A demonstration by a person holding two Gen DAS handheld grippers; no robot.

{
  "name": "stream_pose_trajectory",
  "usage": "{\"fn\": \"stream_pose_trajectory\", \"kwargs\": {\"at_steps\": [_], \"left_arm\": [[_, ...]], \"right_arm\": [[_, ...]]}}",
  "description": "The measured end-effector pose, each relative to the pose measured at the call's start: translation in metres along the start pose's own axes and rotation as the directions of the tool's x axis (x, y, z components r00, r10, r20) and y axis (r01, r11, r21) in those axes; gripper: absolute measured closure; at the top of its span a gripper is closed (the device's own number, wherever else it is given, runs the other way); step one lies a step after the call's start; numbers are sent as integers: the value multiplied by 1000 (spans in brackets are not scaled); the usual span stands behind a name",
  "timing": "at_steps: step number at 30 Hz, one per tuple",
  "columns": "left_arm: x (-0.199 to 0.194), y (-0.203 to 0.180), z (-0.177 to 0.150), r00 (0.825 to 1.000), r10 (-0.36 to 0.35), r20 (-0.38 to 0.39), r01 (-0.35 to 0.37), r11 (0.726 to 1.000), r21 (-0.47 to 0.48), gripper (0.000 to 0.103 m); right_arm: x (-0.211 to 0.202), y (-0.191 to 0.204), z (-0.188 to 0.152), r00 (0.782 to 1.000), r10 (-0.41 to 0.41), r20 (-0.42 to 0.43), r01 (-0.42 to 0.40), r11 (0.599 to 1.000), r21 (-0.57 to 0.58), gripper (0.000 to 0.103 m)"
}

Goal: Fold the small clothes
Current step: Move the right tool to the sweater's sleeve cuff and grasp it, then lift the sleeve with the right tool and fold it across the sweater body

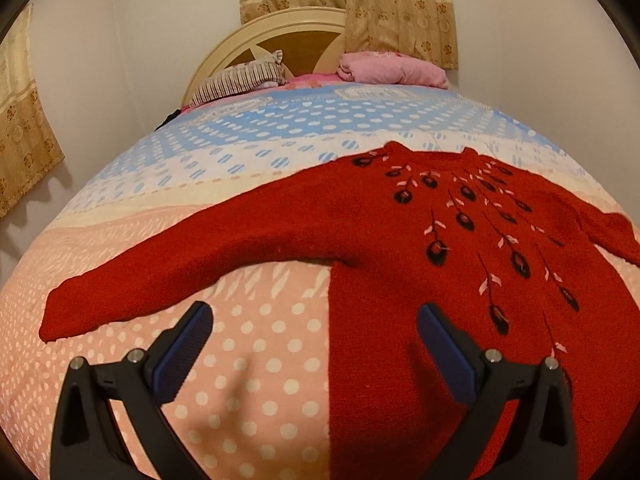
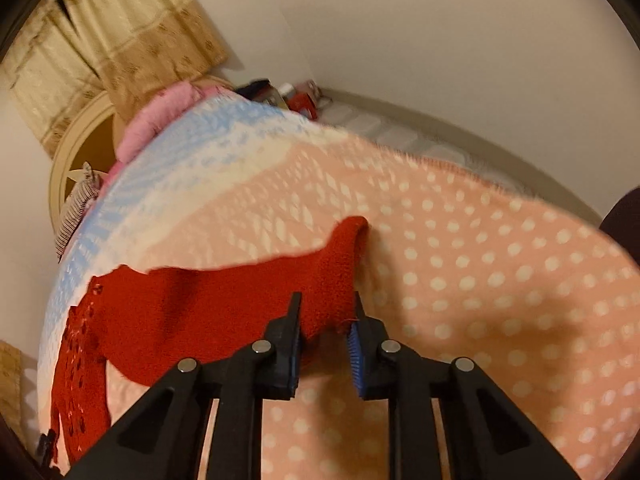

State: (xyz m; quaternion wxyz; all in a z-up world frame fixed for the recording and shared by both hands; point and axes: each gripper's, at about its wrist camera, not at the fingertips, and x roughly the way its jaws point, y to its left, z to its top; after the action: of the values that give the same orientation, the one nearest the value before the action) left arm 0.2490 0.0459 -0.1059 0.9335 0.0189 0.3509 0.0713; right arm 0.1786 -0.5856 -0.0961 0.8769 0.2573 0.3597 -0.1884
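Sweater (image 1: pixel 400 240) flat on bed (image 1: pixel 260 360), face up | left gripper (image 1: pixel 314 344) spread, hovering at side edge | right gripper (image 2: pixel 326 320) pinching sleeve (image 2: pixel 340 268) cuff | tip: carry sleeve across chest low, keep fold line straight

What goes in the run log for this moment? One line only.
left tool open above sweater | right tool around sleeve, grip unclear | sweater spread flat on bed | not yet folded

We see a polka-dot pink-and-blue bed (image 1: pixel 256 360), cream arched wooden headboard (image 1: pixel 256 36), beige floral curtains (image 1: pixel 400 4), plain white walls (image 1: pixel 540 60).
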Motion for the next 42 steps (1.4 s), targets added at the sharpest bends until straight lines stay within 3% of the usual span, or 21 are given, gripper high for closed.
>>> {"fn": "stream_pose_trajectory", "kwargs": {"at_steps": [7, 17, 31, 42], "left_arm": [[-8, 16, 0, 1000, -12, 16, 12, 999, -36, 0], [-7, 48, -12, 1000, -5, 11, 6, 995, -96, 0], [-2, 75, -23, 1000, -10, 7, 11, 990, -144, 0], [8, 94, -34, 999, -48, -20, 43, 977, -210, 0]], "right_arm": [[-55, 49, 18, 989, 12, 149, 6, 993, -120, 83], [-79, 155, 30, 970, 68, 232, 10, 947, -322, 83], [-100, 313, 30, 945, 205, 253, -36, 838, -544, 85], [-104, 438, -19, 926, 312, 211, -64, 682, -728, 87]]}}
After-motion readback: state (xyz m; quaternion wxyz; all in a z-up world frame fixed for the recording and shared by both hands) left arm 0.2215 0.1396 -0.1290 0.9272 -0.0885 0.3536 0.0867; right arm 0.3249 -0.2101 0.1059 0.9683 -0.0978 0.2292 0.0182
